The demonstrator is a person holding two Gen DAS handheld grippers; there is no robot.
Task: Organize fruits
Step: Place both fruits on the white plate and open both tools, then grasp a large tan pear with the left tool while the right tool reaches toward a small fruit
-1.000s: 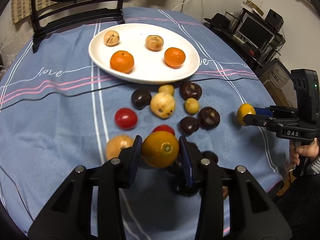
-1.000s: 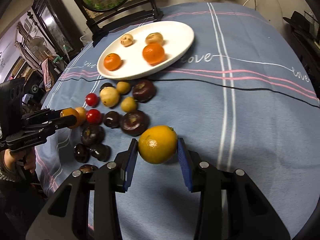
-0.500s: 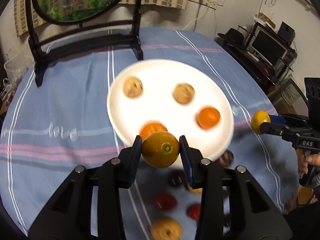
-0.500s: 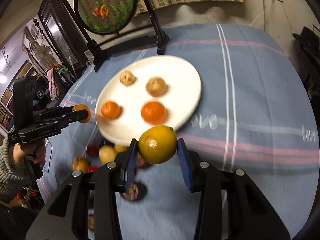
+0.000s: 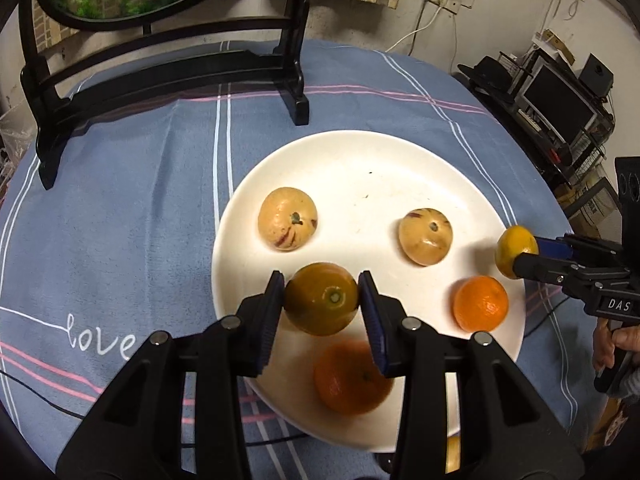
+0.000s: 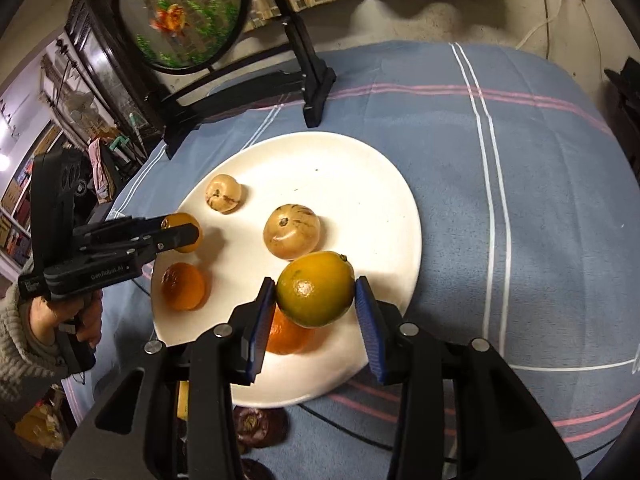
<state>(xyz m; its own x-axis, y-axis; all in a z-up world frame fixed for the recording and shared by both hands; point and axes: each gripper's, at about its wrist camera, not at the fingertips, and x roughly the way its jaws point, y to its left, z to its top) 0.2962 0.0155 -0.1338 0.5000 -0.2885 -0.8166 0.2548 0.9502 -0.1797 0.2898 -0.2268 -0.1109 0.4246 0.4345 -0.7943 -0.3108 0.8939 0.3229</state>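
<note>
1. The left gripper point(image 5: 322, 298) has a round yellow-orange citrus fruit with a green stem scar point(image 5: 321, 298) between its blue pads. Its jaws are opening: a thin gap shows at the right pad, while the left pad looks to be touching the skin.
2. The right gripper point(image 6: 315, 306) has a larger yellow-green citrus fruit point(image 6: 315, 289) between its pads. Its jaws are opening too, with a sliver of gap on the right side and the left pad against the fruit.
3. Both fruits hang over the wide white ceramic plate point(image 5: 360, 168) at the centre of each view, so the step in hand appears to be release onto it.
4. Below the left fruit lies a blurred bright orange mandarin point(image 5: 352, 378); a second mandarin point(image 5: 480, 303) sits at the right rim, and two pale tan speckled fruits point(image 5: 287, 224) occupy the middle.
5. To do it well, I would let each fruit down onto bare plate, not onto a mandarin, and low enough that it cannot roll over the rim.
6. The plate rests on a blue striped tablecloth point(image 5: 120, 208); dark purple fruits point(image 6: 260, 426) wait at the lower edge.
</note>
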